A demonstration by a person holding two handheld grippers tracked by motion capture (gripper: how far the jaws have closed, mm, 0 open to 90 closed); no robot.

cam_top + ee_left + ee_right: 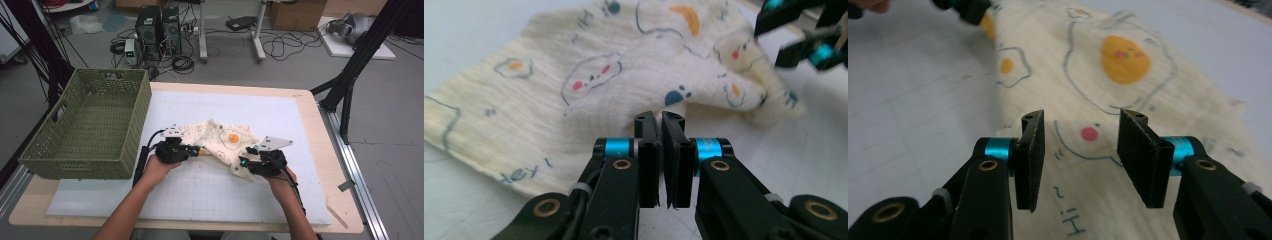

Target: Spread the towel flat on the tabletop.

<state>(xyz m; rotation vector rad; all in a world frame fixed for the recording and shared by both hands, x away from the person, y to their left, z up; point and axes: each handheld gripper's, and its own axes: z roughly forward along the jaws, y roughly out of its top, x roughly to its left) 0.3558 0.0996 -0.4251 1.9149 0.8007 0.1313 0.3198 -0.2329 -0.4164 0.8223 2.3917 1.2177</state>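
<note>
A cream cloth printed with fried eggs lies crumpled on the white grid mat. My left gripper is at the cloth's left near edge. In the left gripper view its jaws stand pressed together at the hem of the cloth, seemingly pinching it. My right gripper is over the cloth's right near part. In the right gripper view it is open, its pads astride a pink-dotted print on the cloth without pressing it. Each view shows the other gripper farther off.
A green woven basket stands at the table's left, hanging over the edge, with nothing inside that I can see. Bare wooden tabletop borders the mat on the right. Computers, cables and boxes sit on the floor beyond the table.
</note>
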